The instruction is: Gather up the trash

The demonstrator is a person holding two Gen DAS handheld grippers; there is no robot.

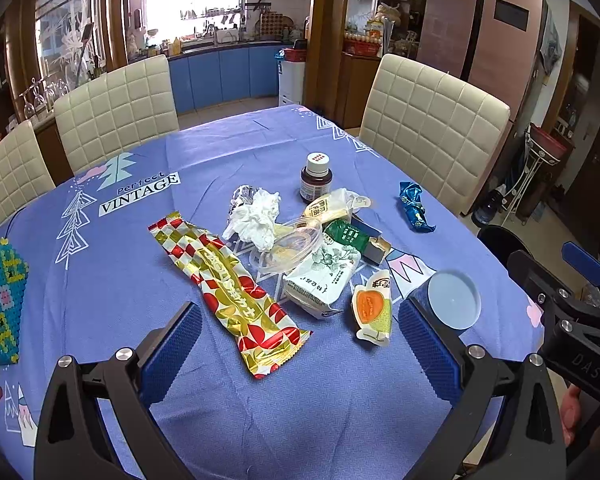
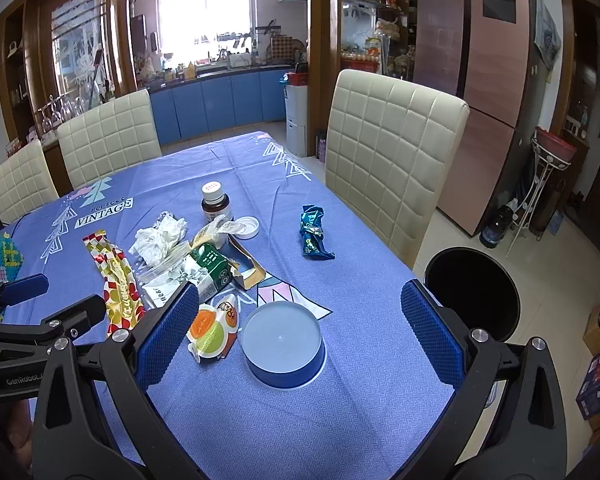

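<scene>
Trash is lying in a heap in the middle of the tabletop (image 1: 100, 264), which is wearing a purple cloth. A long shiny red and gold wrapper (image 1: 230, 294) is lying at 9 o'clock of the heap. A crumpled white tissue (image 1: 256, 216) is sitting at 12. A blue wrapper (image 2: 314, 232) is lying alone at 3. A round blue lid (image 2: 282, 340) is sitting at 6. The left claw (image 1: 300, 340) and right claw (image 2: 300, 332) are both hanging wide open, holding nothing. A black bin (image 2: 472, 292) is standing on the floor.

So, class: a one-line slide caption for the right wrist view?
Open right gripper hovers over round blue lid; black bin waits beside table.
</scene>
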